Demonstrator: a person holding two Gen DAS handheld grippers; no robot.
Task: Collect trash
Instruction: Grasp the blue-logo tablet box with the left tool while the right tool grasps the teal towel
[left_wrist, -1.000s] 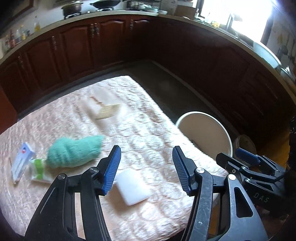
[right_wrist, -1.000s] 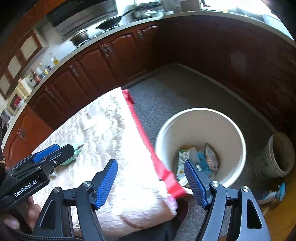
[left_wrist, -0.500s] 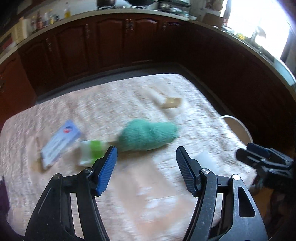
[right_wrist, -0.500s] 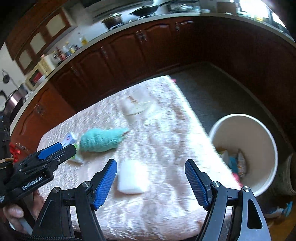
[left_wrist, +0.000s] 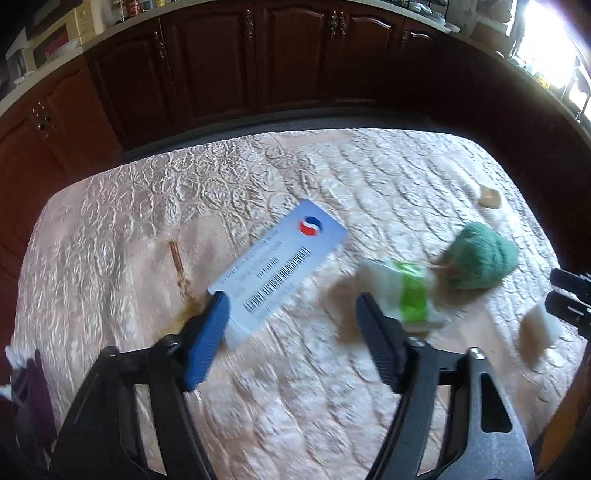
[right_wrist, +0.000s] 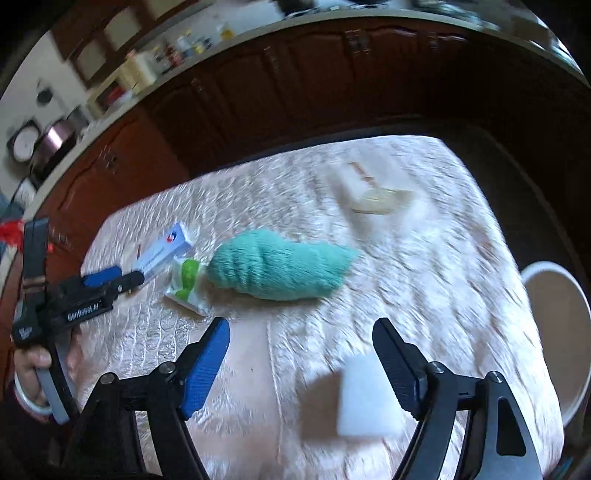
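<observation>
**Trash laid out on the quilted surface, both tongs spread**

- Surface (left_wrist: 129, 229): covered in a pale pink quilted cloth with a raised pattern, dark wood cabinets (left_wrist: 207, 70) curving round behind it.
- Left tongs (left_wrist: 291, 314): blue-padded, spread wide and holding nothing. They hang low over the near edge of a flat white-and-blue carton with barcodes and a red-blue logo (left_wrist: 284, 273) — the left pad just overlaps its corner, though contact cannot be told.
- Small white packet with a bright green band (left_wrist: 410, 295): lies just right of the carton, beside the right pad of the left tongs.
- Teal knitted bundle of cloth (right_wrist: 280, 267): rolled and tapering, lies touching or just beside the green-banded packet, toward the middle of the surface.
- Thin brown stick (left_wrist: 177, 264): lies left of the carton, with a brownish stain on the cloth at its near end.
- Right tongs (right_wrist: 301, 350): also spread, empty, above a white rectangular foam block (right_wrist: 364, 397) that sits near the front edge, closer to the right pad.
- Clear crumpled wrapper with a yellowish tint (right_wrist: 376, 194): far side of the surface, well apart from the rest — blurred.
- Round white plastic bucket (right_wrist: 557, 332): stands off the right edge of the surface, below it; its contents are not visible.
</observation>
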